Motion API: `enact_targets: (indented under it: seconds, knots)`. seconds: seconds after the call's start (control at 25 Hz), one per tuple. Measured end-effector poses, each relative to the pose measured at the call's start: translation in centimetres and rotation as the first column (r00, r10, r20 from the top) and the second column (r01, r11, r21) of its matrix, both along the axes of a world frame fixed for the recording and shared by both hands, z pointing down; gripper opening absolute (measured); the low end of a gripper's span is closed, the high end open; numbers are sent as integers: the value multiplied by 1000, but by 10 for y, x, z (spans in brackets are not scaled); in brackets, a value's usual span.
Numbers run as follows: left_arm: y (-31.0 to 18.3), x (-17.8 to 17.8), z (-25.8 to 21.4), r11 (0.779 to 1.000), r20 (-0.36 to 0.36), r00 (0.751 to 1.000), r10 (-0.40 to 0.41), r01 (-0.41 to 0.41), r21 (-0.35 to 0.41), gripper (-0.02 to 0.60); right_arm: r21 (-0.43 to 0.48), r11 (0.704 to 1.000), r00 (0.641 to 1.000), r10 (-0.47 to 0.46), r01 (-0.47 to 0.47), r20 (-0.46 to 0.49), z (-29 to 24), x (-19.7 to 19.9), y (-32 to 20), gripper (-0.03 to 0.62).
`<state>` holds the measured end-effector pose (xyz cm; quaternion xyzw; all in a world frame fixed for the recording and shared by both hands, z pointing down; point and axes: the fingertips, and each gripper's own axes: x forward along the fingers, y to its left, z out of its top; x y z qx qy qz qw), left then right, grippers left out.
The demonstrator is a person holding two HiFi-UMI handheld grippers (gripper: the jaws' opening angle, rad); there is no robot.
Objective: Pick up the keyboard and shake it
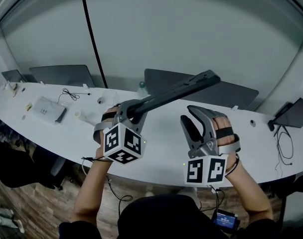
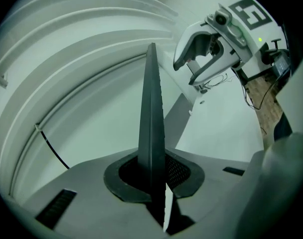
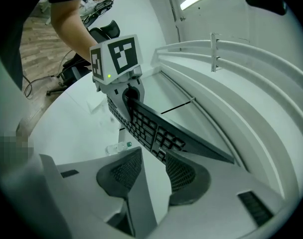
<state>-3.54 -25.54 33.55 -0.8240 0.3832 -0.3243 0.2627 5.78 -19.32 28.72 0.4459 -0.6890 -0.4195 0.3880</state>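
Note:
A black keyboard point(image 1: 176, 91) hangs in the air over the white desk point(image 1: 161, 158), slanting up to the right. My left gripper point(image 1: 129, 111) is shut on its lower left end. In the left gripper view the keyboard point(image 2: 151, 118) stands edge-on between the pressed pads of the left gripper point(image 2: 152, 177). My right gripper point(image 1: 188, 113) is open just below the keyboard's middle, apart from it. In the right gripper view the keyboard's keys point(image 3: 151, 131) face me, and its near end lies just beyond the spread jaws of the right gripper point(image 3: 154, 171), with nothing between them.
Dark flat panels point(image 1: 62, 75) point(image 1: 231, 91) lie along the desk's back edge. A white box point(image 1: 49, 108) and a thin cable point(image 1: 74, 94) sit at the left. A small bottle point(image 3: 119, 147) lies on the desk. A dark device with cables point(image 1: 296, 113) is at the right.

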Motion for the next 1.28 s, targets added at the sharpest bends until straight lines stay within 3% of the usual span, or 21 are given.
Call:
enact_targets:
  seconds: [0.24,0.52,0.72,0.92,1.08,1.28]
  knots:
    - [4,-2,-15,999,-161,987,17,-24,-41,79,-74,997,995,-3,11,100,5,-1,-12,162]
    - [9,2,-30,997,-295,954,44,-60,-45,78,-161,986,982,-9,40,190,14,2,-20,162]
    - [14,2,-35,993,-374,925,62,-96,-72,78,-208,974,958,-25,88,286,14,-2,-20,161]
    - [20,2,-38,983,-454,887,85,-150,-109,78,-299,940,920,-39,167,391,25,-12,-19,161]
    - [23,4,-38,971,-517,851,95,-193,-139,78,-304,932,922,-69,196,382,28,-15,-15,163]
    - [26,2,-37,967,-540,836,100,-210,-147,78,-348,906,895,-69,241,440,35,-19,-10,163]
